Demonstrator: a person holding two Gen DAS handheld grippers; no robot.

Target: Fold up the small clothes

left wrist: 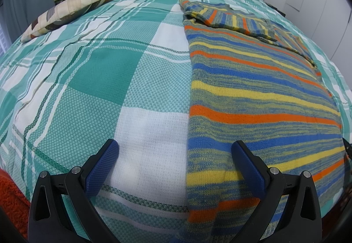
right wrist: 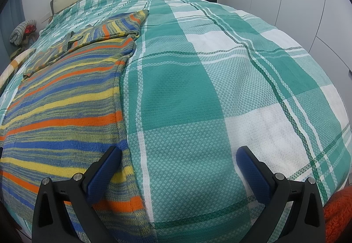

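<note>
- While a striped knit sweater (left wrist: 253, 89) lies flat on a bed covered by a green-and-white plaid bedspread (left wrist: 99, 80), the left tongs (left wrist: 175, 149) are seen spread wide and empty, straddling the garment's left side edge near the hem.
- On the opposite side, the right tongs (right wrist: 178, 154) are likewise gaping with nothing gripped, one finger over the knit and the other over the bedspread, at the sweater's right side edge.
- Both sleeves (left wrist: 231, 17) are seen already laid across the chest at the far end, so the body fold is judged to be the step in hand.
- For a clean fold, the two hem corners would best be pinched at matching heights, with only the knit taken and the bedspread left out of the grip.
- Both corners would best be lifted together and carried level toward the collar, so that the stripes stay parallel and the sleeves are not dragged out.
- A patchwork pillow (left wrist: 72, 9) is seen well apart at the far left, clear of the fold.
</note>
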